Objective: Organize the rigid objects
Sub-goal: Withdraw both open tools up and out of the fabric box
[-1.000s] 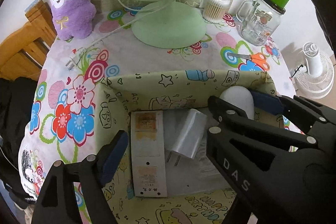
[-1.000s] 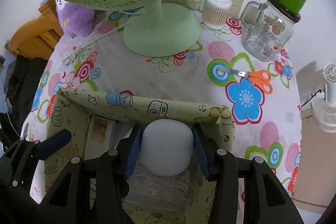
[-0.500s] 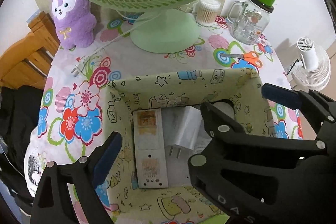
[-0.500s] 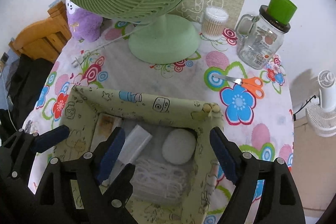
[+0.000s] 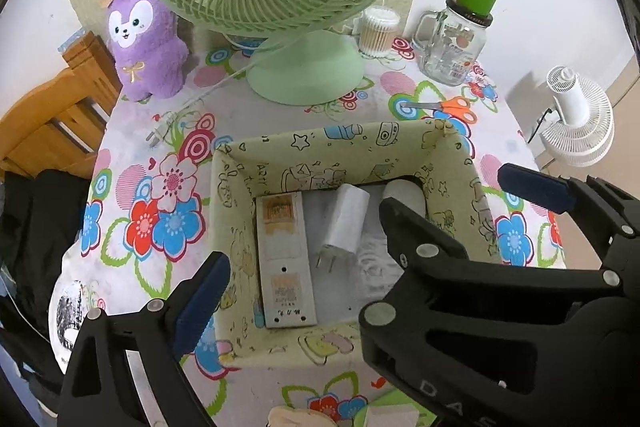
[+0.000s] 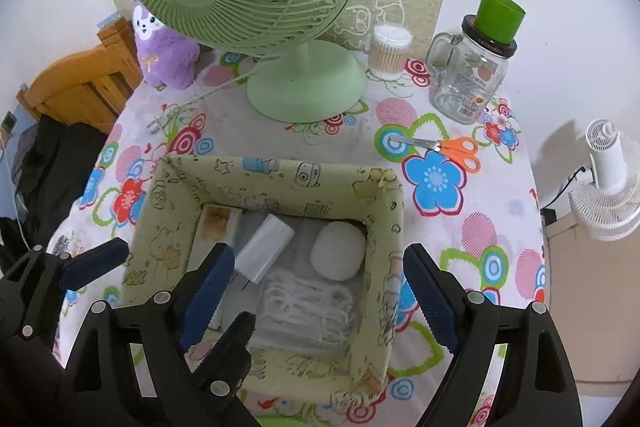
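Opening with nothing between its jaws, the right gripper hangs above the fabric box, where the white pebble-shaped object lies just ahead, apparently smooth, rigid, light, best pinched across its narrow sides.

Black fingers with blue ribbed pads, silver screws.

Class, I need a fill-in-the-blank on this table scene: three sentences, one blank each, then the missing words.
1. The white charger lies inside the fabric ____.
2. The scissors on the tablecloth have ____ handles.
3. The glass jar has a ____ cup sitting on its lid.

Missing words: box; orange; green
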